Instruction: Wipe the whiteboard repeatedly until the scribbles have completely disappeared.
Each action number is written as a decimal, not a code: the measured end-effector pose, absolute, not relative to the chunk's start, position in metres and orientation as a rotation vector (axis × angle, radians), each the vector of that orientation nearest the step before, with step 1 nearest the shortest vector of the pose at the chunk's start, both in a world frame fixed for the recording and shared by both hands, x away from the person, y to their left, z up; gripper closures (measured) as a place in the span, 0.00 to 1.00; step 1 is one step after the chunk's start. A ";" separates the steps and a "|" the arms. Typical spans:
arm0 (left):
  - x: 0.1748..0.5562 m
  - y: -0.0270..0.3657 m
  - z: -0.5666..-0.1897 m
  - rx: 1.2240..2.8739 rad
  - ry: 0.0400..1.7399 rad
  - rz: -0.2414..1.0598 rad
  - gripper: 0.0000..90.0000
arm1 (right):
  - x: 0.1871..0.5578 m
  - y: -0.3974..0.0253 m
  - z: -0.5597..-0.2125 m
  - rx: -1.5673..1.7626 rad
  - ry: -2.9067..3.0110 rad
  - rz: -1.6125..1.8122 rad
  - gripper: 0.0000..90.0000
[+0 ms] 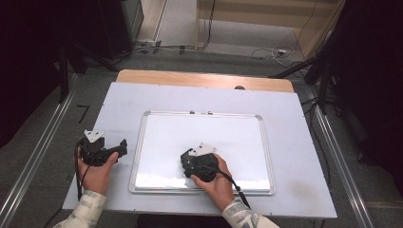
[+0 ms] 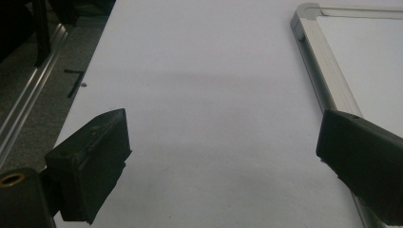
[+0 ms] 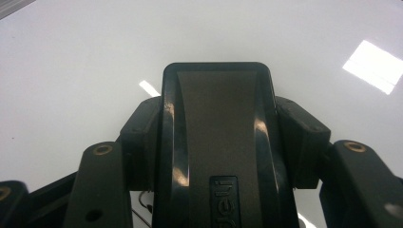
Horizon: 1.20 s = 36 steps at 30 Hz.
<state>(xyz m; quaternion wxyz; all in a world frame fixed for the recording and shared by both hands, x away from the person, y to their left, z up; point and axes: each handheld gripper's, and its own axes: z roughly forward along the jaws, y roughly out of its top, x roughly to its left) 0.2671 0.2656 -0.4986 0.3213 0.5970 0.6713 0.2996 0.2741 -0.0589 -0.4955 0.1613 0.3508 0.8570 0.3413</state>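
A white whiteboard (image 1: 209, 133) with a silver frame lies flat in the middle of the table. My right gripper (image 1: 186, 159) rests over its near middle, and in the right gripper view the right gripper (image 3: 221, 118) is shut on a black oblong eraser (image 3: 218, 156) with a grey inset, held just above the glossy board. My left gripper (image 1: 122, 148) sits on the white table cover left of the board. The left gripper view has it (image 2: 221, 137) open with nothing between the jaws, the board's frame (image 2: 323, 71) beside its right jaw.
The white cover (image 1: 119, 104) spans the table, with a strip of bare wood (image 1: 199, 78) along the far edge. Metal rails (image 1: 38, 152) run down both sides on the floor. Cables (image 1: 266, 52) and dark stands lie beyond the table.
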 end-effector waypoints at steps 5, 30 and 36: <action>0.267 0.266 -0.499 1.568 1.763 0.787 0.05 | 0.273 -0.052 -0.496 0.990 2.454 0.977 0.44; 0.267 0.266 -0.498 1.567 1.759 0.789 0.05 | 0.270 -0.017 -0.496 0.949 2.476 0.978 0.44; 0.267 0.266 -0.498 1.565 1.761 0.787 0.05 | 0.269 -0.015 -0.496 0.938 2.476 0.975 0.44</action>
